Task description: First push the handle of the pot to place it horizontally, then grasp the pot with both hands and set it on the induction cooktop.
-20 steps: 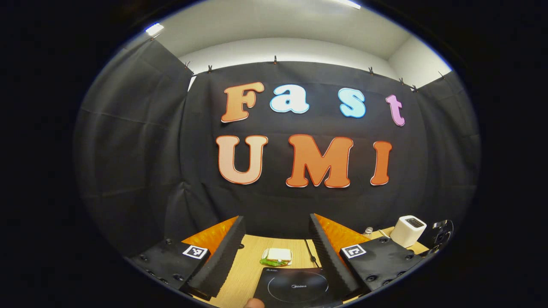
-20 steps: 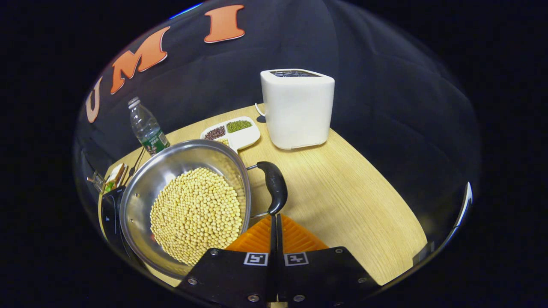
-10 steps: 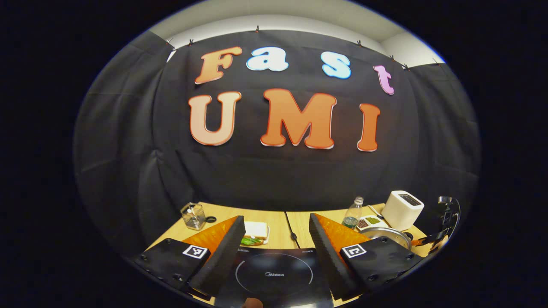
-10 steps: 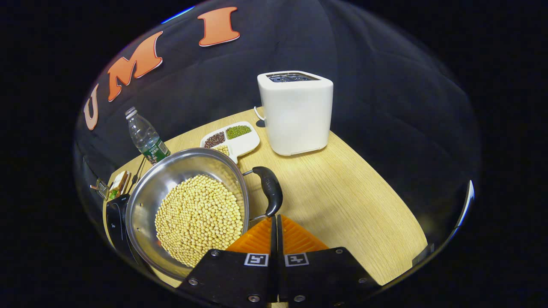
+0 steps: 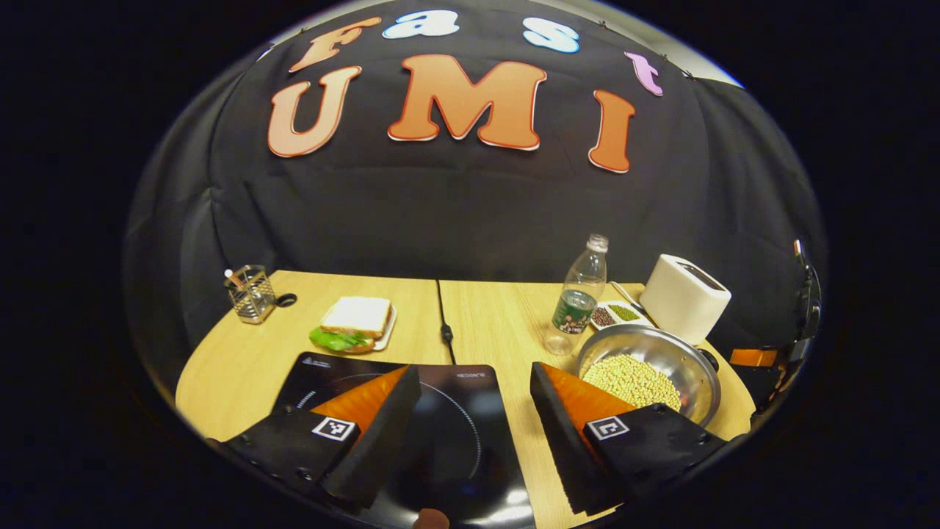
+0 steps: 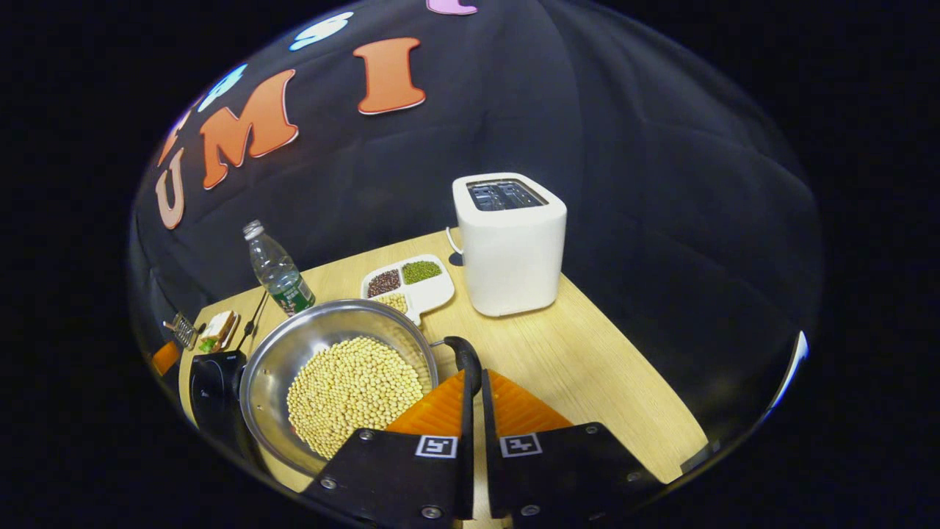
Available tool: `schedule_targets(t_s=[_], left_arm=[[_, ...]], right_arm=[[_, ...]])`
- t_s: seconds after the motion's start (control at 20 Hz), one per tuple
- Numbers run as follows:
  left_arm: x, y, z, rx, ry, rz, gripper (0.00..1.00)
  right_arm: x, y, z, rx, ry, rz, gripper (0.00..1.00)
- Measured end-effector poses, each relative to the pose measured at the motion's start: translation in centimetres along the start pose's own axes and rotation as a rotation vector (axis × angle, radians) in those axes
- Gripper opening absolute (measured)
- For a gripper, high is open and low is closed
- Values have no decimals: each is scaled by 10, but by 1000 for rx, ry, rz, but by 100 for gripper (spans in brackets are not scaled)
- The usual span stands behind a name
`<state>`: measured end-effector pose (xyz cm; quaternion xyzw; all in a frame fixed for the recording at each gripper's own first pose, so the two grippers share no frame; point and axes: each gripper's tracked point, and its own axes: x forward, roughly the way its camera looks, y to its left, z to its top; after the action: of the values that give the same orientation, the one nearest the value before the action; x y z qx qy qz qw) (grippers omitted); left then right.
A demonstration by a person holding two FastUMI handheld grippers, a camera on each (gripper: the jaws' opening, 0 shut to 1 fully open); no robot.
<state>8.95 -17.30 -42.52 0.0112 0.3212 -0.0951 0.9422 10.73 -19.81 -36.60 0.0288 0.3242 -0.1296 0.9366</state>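
Steel pot (image 6: 323, 353) — right tool (image 6: 474, 382) nearly closed at its handle (image 6: 464, 356); left tool (image 5: 474, 382) apart above cooktop (image 5: 455, 411).

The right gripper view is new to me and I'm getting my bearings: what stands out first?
A steel pot heaped with pale beans sits at the table's near left, its black handle just ahead of the right tool. Behind it stand a white toaster, a divided dish and a water bottle.

Around the steel pot of yellow beans (image 6: 334, 375) we see bare wooden tabletop (image 6: 602, 375) to its right, while the clear plastic bottle (image 6: 279, 270), white divided dish (image 6: 409, 285) and white toaster (image 6: 509, 242) crowd behind it.
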Motion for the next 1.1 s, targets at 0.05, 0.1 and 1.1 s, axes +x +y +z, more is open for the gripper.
schedule_targets(t_s=[0.05,0.1,1.1], left_arm=[[9,-9,-8,-2,11,-12,99],[17,-17,-14,0,27,-23,99],[89,-94,-86,27,159,-111,99]], right_arm=[[0,3,4,-24,-14,6,11],[0,6,7,-48,-29,10,13],[72,14,-21,-141,73,16,89]])
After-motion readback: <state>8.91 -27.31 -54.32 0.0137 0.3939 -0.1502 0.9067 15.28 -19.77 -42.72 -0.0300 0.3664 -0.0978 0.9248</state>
